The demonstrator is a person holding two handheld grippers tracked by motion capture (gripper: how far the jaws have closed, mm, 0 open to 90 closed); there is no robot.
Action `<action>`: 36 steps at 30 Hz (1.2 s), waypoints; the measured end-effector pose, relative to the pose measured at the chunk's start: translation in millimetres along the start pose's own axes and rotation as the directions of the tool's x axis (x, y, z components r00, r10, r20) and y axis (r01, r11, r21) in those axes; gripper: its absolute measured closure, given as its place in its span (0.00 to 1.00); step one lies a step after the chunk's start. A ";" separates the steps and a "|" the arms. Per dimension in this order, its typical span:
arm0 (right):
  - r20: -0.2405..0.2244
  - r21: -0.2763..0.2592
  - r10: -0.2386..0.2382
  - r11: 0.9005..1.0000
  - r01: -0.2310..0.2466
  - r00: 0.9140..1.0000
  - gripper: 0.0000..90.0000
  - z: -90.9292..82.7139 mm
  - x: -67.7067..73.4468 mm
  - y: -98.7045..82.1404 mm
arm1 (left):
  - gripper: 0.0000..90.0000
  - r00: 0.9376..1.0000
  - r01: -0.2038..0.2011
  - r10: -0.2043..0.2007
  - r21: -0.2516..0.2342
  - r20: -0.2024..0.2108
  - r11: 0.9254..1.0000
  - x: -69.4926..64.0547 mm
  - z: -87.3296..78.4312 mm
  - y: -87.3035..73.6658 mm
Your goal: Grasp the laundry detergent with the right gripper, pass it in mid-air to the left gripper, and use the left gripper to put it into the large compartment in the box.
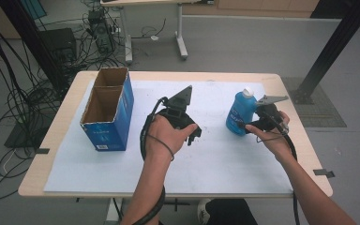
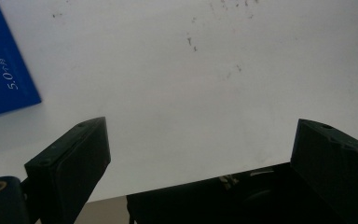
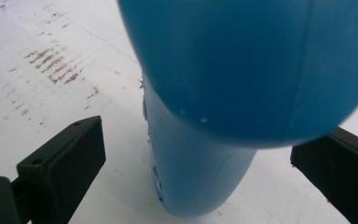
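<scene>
A blue bottle (image 1: 240,114) with a white cap stands upright on the white sheet (image 1: 215,159) at the right. My right gripper (image 1: 251,127) is open beside it, low at its base. In the right gripper view the bottle (image 3: 242,70) looms between the wide-apart jaws of the right gripper (image 3: 205,140), and neither jaw touches it. My left gripper (image 1: 194,133) hovers over the middle of the sheet. Its own view shows the left gripper (image 2: 200,135) open with nothing between the jaws. An open-topped blue cardboard box (image 1: 108,110) stands at the left.
The box's blue side (image 2: 4,70) shows at the left edge of the left gripper view. The wooden table edge (image 1: 178,75) frames the sheet. Tangled cables (image 1: 9,98) cover the floor at the left. A black post (image 1: 330,49) stands at the far right.
</scene>
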State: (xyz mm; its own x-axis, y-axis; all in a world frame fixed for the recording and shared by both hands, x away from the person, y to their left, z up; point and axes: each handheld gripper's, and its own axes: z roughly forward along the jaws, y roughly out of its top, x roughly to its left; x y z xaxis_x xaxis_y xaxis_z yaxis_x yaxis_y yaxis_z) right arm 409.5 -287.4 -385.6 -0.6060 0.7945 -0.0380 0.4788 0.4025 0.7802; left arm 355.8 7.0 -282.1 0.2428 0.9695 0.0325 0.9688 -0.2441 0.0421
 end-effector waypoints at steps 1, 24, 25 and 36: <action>0.002 -0.006 0.003 1.000 -0.003 1.000 0.03 1.0 0.2 -0.6 | 0.06 1.000 0.001 -0.001 -0.001 -0.001 1.000 -0.1 0.1 0.1; 0.038 -0.075 0.000 0.997 0.003 0.999 0.03 22.7 2.2 -6.7 | 0.06 1.000 -0.001 0.001 0.002 -0.010 1.000 -0.9 -0.8 4.1; 0.037 -0.077 0.001 0.997 0.002 0.999 0.03 22.9 2.5 -6.4 | 0.06 1.000 -0.002 0.002 0.003 -0.010 1.000 -0.9 -0.8 4.1; 0.038 -0.099 -0.005 0.995 0.009 0.999 0.02 21.0 3.6 -4.9 | 0.06 1.000 -0.001 0.001 -0.001 -0.012 1.000 -2.0 -1.5 3.1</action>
State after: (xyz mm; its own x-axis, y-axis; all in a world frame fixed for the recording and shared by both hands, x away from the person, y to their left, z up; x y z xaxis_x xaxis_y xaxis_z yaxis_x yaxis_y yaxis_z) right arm 418.4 -277.0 -402.7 -0.5840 0.8091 -0.0659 0.4081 0.3628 0.8378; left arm 358.3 4.2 -280.6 0.2434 0.9689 0.0446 0.9685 -0.2453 0.0429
